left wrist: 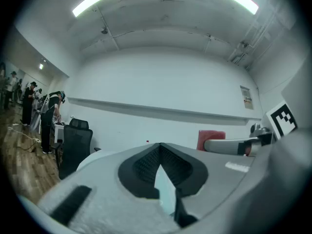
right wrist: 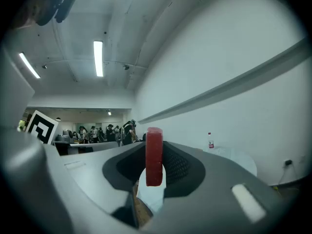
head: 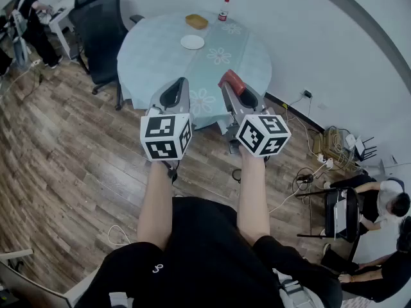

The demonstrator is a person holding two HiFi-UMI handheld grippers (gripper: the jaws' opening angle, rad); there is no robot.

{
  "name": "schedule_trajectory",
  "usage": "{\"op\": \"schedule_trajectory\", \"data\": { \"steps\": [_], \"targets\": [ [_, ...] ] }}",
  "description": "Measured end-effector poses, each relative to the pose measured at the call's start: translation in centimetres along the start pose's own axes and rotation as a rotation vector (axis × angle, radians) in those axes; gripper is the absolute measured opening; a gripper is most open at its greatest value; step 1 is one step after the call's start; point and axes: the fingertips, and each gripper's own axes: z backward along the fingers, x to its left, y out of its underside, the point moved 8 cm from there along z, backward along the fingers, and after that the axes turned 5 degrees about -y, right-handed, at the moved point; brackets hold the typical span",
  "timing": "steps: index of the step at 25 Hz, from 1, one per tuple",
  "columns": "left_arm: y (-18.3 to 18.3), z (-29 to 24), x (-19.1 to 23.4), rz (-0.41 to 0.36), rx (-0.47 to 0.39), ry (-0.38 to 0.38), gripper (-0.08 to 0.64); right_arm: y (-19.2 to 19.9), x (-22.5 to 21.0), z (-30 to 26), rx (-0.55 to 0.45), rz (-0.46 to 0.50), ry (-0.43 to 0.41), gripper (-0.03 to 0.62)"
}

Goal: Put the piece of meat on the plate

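Note:
The piece of meat (head: 231, 79) is a flat red slab, and my right gripper (head: 229, 84) is shut on it, holding it on edge in the air before the near rim of the round table (head: 160, 50). In the right gripper view the meat (right wrist: 154, 156) stands upright between the dark pads (right wrist: 179, 165). The white plate (head: 192, 42) lies on the far half of the table, well beyond both grippers. My left gripper (head: 181, 83) hangs level beside the right one, tips together with nothing in them. From the left gripper view (left wrist: 159, 148) the meat (left wrist: 211, 136) shows at the right.
A brown basket (head: 196, 21) and a small bottle (head: 224, 9) stand at the table's far edge. Black office chairs (head: 101, 31) stand left of the table. Cables and a power strip (head: 321, 162) lie on the wooden floor at the right, near seated people (head: 379, 204).

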Motion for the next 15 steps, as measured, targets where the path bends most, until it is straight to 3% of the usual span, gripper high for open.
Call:
{"op": "schedule_trajectory", "data": {
  "steps": [15],
  "targets": [
    [1.4,0.0,3.5,0.03,0.024,0.008,-0.006,2.0,0.7,-1.0,0.009,-0.043,0.056,0.104]
  ]
}}
